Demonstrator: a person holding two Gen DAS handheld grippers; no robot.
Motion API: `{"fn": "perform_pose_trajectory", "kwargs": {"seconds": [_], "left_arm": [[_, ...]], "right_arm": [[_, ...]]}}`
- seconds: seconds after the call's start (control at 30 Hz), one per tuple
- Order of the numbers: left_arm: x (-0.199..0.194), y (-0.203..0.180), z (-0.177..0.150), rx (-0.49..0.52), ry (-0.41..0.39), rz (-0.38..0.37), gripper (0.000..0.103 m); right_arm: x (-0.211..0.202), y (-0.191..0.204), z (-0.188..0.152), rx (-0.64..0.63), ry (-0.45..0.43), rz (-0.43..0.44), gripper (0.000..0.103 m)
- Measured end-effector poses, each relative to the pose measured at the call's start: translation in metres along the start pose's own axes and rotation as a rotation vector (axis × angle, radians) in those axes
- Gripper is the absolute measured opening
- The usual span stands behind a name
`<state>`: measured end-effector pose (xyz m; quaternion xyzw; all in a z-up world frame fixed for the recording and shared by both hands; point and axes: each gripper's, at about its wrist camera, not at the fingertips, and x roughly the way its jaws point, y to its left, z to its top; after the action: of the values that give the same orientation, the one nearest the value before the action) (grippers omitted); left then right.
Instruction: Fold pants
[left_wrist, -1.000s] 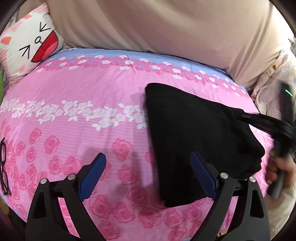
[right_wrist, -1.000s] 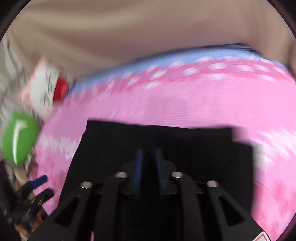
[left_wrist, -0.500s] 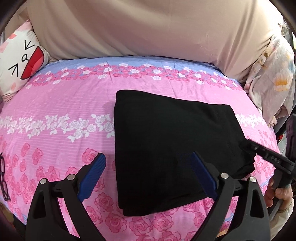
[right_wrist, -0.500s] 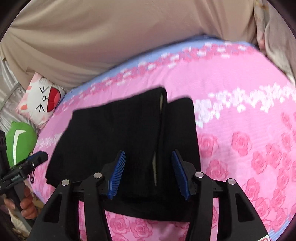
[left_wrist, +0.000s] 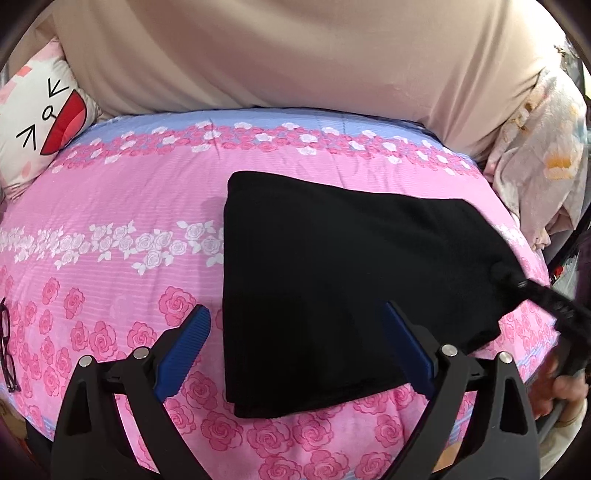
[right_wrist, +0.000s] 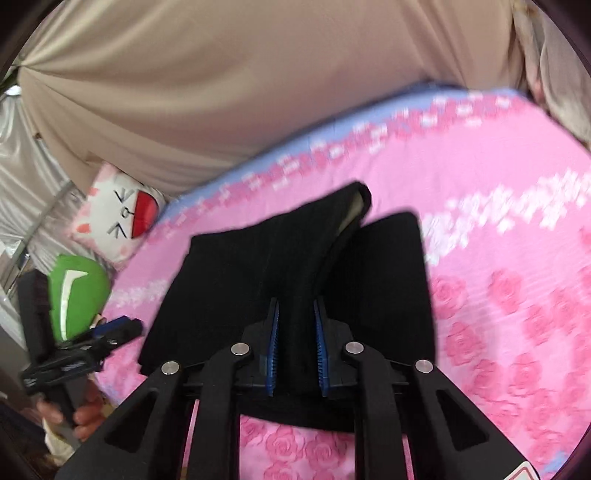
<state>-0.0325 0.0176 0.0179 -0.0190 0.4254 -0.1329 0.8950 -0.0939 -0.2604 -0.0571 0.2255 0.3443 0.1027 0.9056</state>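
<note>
Black pants lie folded on the pink rose-print bed. My left gripper is open and empty, hovering over the near left edge of the pants. My right gripper has its jaws nearly closed around a raised fold of the pants at their right end; the top layer lifts there and a pale lining shows. The right gripper also shows at the right edge of the left wrist view, touching the pants.
A white cartoon-face pillow sits at the bed's far left, with a green cushion beside it. Beige fabric backs the bed. Floral cloth hangs at the right. Glasses lie at the left edge.
The right gripper let go of the pants, opened, then narrowed again around a fold at their right end. The pants settled flatter on the bed. The left gripper stayed open.
</note>
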Motion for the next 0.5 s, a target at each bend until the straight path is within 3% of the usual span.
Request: {"fn": "perform_pose_trajectory", "kwargs": {"seconds": [0.07,0.13,0.17,0.27,0.4,0.5], "left_arm": [[0.000,0.000,-0.002,0.005,-0.003,0.000,0.094],[0.009,0.000,-0.006,0.000,0.010,0.007,0.095],[0.017,0.000,-0.008,-0.004,0.027,0.006,0.095],[0.033,0.003,-0.013,-0.023,0.076,0.012,0.095],[0.035,0.020,-0.013,-0.097,0.074,-0.075,0.095],[0.060,0.031,-0.018,-0.175,0.149,-0.156,0.094]], "right_arm": [[-0.014,-0.006,-0.004,-0.028,-0.023,-0.088,0.016],[0.003,-0.028,-0.014,-0.018,0.046,-0.187,0.020],[0.015,-0.039,-0.020,0.000,0.079,-0.188,0.030],[0.006,-0.048,-0.024,0.090,0.044,-0.122,0.036],[-0.016,-0.046,-0.020,0.087,0.009,-0.150,0.057],[-0.006,-0.055,-0.026,0.143,0.054,-0.102,0.057]]}}
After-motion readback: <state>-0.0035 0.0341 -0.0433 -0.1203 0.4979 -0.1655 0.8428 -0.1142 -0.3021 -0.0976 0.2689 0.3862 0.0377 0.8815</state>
